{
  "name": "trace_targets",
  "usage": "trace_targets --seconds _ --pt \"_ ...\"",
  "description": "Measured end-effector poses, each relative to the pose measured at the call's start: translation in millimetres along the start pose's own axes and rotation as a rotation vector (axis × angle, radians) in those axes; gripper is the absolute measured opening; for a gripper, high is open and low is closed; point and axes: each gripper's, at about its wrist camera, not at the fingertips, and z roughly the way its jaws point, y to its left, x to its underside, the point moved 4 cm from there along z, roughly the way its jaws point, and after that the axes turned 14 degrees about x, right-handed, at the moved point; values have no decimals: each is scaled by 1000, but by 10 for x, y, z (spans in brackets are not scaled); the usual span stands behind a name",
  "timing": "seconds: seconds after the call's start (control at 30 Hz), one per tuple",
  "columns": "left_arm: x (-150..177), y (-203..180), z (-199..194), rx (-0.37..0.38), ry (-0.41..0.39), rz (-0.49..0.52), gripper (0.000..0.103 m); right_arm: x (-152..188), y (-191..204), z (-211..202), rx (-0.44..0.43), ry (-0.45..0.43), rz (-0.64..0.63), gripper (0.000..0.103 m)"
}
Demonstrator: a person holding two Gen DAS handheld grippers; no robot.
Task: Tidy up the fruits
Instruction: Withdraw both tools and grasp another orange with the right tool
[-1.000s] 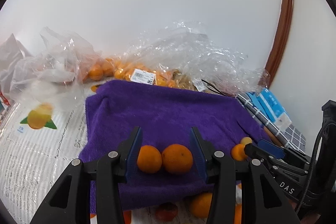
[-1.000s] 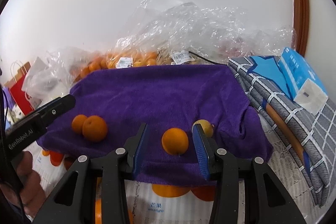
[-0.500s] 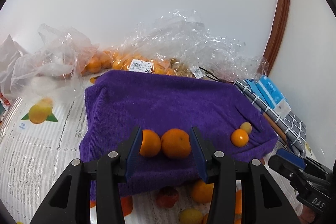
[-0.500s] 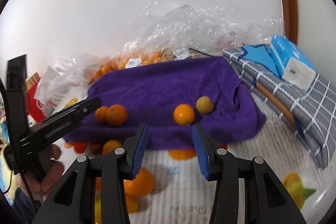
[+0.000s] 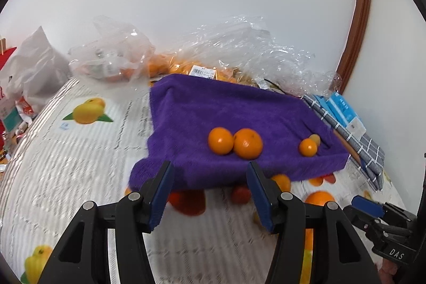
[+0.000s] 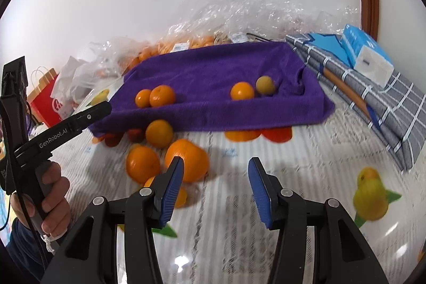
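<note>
While your left gripper (image 5: 210,186) hangs just short of the near edge of the purple towel (image 5: 213,108), its jaws are opening with nothing between them, seen from the left wrist. Two oranges (image 5: 234,143) sit touching each other on the towel beyond the fingertips; a smaller orange (image 5: 308,147) and a yellowish fruit (image 5: 315,138) lie together nearer the towel's right edge. More fruit shows below the towel's front edge, on the white printed mat (image 5: 80,164). Clear plastic bags (image 5: 239,44) of oranges are heaped against the wall behind. Your right gripper's tip (image 5: 367,205) enters at lower right.

From the right wrist, your right gripper (image 6: 215,184) hovers over the mat (image 6: 306,151) well short of the towel (image 6: 213,71), its jaws parting and empty. Three loose oranges (image 6: 165,151) lie on the mat just left of its left finger. Both fruit pairs rest on the towel. Your left hand (image 6: 53,204) grips the other tool at far left. A folded grey checked cloth (image 6: 372,97) with a blue-and-white box (image 6: 367,55) on it lies to the right.
</note>
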Motion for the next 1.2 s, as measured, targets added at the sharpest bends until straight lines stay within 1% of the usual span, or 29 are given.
trace_targets --seconds 0.2,0.33,0.5,0.6,0.63,0.67,0.7,0.77,0.87,0.93,0.97,1.03,1.13,1.2 --pt "39 -3 -55 6 -2 1 54 -77 79 -18 -37 -10 12 50" --pt "36 28 -46 12 4 -18 54 -146 208 51 -61 -18 -25 50" --pt "36 67 -35 16 15 -42 54 -103 272 329 -118 82 -41 50" --pt "33 80 -29 33 27 -55 54 -98 311 392 -122 99 -52 50" --pt "36 80 -27 37 29 -57 54 -111 328 398 -118 94 -59 50" --pt "38 77 -22 42 33 -57 54 -117 338 407 -102 84 -65 44" --pt "42 68 -16 51 39 -57 54 -117 347 411 -91 78 -69 43" --pt "54 41 -1 75 54 -53 54 -116 345 397 -95 68 -69 43" --pt "71 1 26 135 83 -60 54 -134 232 321 -91 32 -39 43" --pt "87 18 38 125 92 -72 54 -140 104 265 -40 -3 -35 43" --pt "93 30 50 120 99 -77 54 -133 44 240 1 -20 -43 43" --pt "118 61 115 112 136 -97 53 -108 -77 188 59 -42 -58 43" --pt "130 31 172 134 157 -100 53 -96 -223 122 66 -65 -47 43" --pt "145 -25 245 133 182 -79 53 -92 -281 116 47 -63 -23 43"
